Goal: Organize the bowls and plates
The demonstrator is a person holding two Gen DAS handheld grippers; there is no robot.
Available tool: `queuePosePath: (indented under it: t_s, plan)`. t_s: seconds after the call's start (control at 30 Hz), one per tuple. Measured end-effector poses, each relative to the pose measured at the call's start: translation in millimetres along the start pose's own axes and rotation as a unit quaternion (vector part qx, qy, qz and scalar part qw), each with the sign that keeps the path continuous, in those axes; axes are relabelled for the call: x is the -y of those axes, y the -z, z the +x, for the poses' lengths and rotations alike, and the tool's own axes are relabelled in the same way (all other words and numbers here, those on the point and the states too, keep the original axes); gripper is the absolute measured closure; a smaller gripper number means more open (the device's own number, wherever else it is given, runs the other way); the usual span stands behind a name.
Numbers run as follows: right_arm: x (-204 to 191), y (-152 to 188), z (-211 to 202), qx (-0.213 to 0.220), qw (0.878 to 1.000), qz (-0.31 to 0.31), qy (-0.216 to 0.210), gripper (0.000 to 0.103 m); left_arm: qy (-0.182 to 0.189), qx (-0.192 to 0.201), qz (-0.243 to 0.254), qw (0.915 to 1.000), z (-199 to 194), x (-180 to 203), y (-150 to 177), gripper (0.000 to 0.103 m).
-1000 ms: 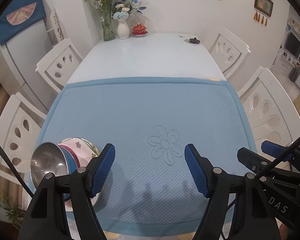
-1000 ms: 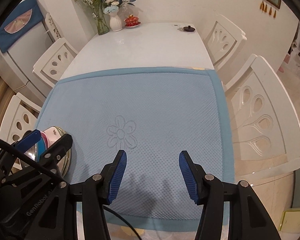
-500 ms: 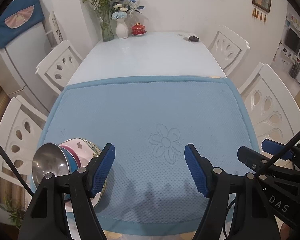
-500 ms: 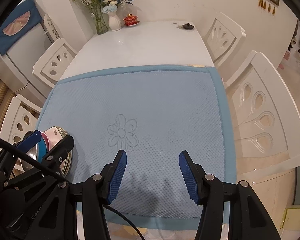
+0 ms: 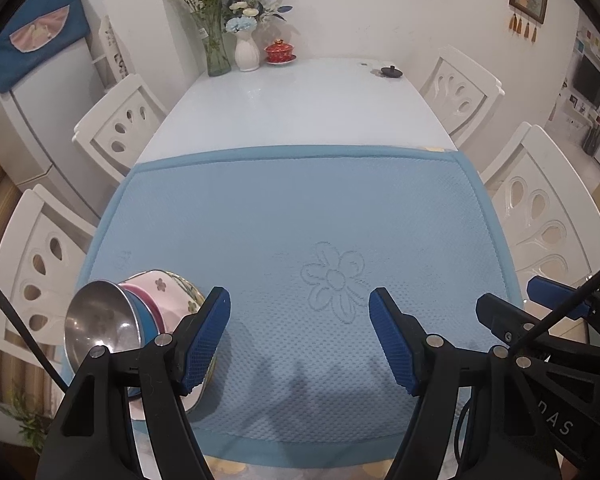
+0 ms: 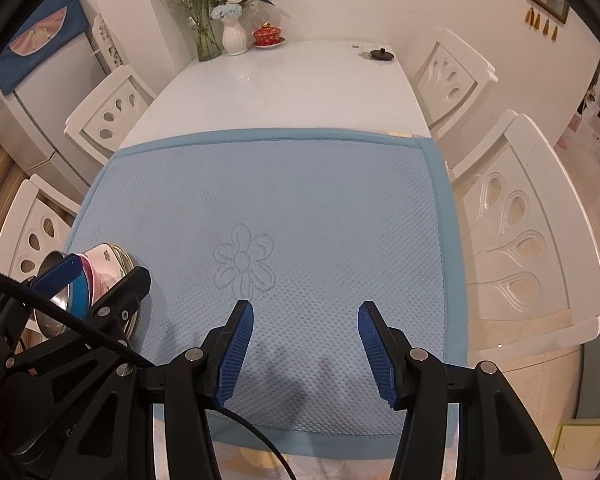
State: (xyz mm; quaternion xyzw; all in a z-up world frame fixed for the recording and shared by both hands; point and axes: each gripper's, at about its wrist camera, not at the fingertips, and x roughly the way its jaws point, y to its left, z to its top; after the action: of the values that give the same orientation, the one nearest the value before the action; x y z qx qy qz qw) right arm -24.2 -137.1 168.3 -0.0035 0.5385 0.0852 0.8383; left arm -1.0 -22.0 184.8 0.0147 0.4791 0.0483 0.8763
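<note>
Nested stack at the near left corner of the blue mat (image 5: 300, 208): steel bowl (image 5: 100, 320) tipped on its side against a blue bowl (image 5: 142, 316) and a pink flowered bowl (image 5: 162, 286), over a plate rim (image 5: 198, 398). Probably light, stiff, slick on the steel; ceramic likely chippable. Best taken by a rim. Left hand-held gripper (image 5: 300, 336) open and empty just beside the stack; right hand-held gripper (image 6: 306, 350) likewise open, empty, over bare mat. Vases, red lidded cup (image 5: 278, 50) far off on the table (image 5: 300, 108); chairs around. Nothing blocking.
</note>
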Motion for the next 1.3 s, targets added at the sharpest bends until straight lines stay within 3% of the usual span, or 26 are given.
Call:
queuePosePath:
  t_s: [1.3]
  plan:
    - [-0.5,0.6,5.0,-0.017,1.000,0.015,-0.007,0.051,0.012,-0.015,-0.009,0.9998,4.3,-5.7,1.5,0.033]
